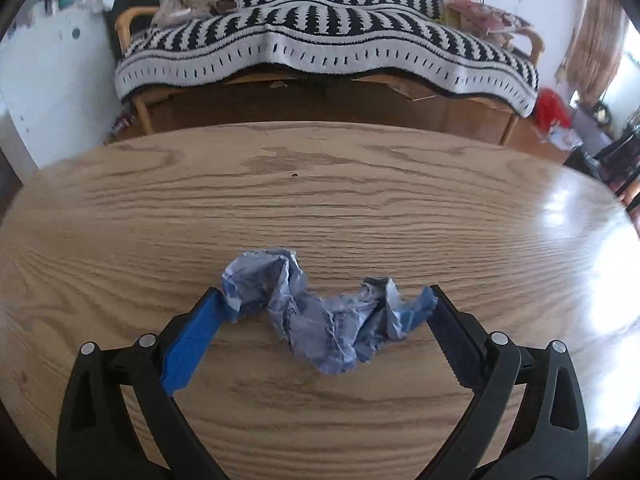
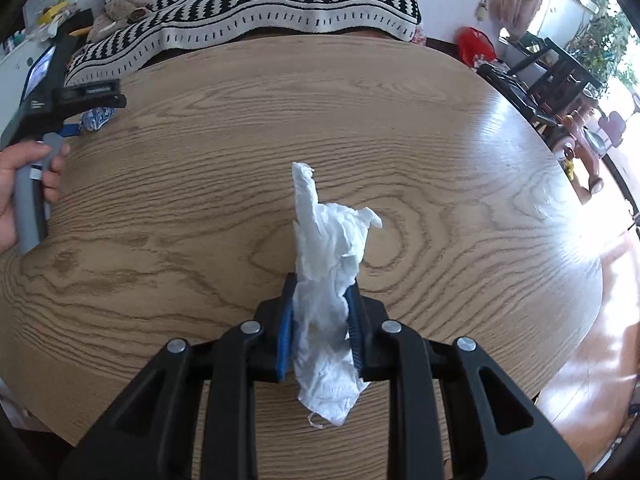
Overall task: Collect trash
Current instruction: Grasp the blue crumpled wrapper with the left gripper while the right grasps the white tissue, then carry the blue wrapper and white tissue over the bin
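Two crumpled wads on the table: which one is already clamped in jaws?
The white tissue, pinched in the right gripper. The blue crumpled paper lies loose on the table between the left gripper's open jaws.

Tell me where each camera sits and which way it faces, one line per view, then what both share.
Left wrist: sits on the left gripper, angled down at the table; its open jaws flank a crumpled blue paper.
Right wrist: sits on the right gripper, angled down; its jaws are clamped on a white tissue. A hand holding the left gripper shows at the left edge.
Shared: the wooden table, the blue paper, the striped blanket behind.
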Motion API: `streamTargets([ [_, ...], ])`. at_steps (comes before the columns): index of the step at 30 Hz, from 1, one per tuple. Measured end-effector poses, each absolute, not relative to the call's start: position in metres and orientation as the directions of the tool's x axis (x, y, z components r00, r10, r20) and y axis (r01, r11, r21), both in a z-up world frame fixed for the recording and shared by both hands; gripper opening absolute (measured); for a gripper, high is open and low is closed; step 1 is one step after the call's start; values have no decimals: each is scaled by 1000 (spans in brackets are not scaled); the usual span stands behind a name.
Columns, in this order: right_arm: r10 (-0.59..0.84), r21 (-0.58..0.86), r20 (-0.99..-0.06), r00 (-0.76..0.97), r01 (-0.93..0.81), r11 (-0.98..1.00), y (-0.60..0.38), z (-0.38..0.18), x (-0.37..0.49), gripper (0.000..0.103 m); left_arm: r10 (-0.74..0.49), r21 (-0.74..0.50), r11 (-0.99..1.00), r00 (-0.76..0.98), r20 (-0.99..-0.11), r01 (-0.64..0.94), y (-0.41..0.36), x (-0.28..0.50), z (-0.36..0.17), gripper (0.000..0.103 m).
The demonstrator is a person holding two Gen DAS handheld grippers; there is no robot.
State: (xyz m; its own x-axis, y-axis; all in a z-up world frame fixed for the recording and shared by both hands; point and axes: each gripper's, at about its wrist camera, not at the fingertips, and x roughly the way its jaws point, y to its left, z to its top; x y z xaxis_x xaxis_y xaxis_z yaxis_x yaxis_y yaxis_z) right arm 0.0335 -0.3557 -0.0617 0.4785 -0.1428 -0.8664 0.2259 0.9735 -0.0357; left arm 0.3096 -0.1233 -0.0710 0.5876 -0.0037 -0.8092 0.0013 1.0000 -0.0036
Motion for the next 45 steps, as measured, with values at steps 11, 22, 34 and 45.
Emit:
streamTargets([
  [11,-119,13,-863,491,257,966,-365,-56,30,23,-33,20,997,601,-799,81,-136,290,-62,34],
  [22,-119,70,-822,557,307,949,-402,-21,-3,23,-111,6,980,578,-809,197,-155,214,-38,34],
  [34,-202,104,-805,558,468,877,-518,0,-107,23,-396,-38,816,511,-763,576,-314,49,-4,34],
  [45,-208,159,-840,501,594,788,-614,-16,-194,23,-567,-208,617,246,-786,759,-466,-65,-38,34],
])
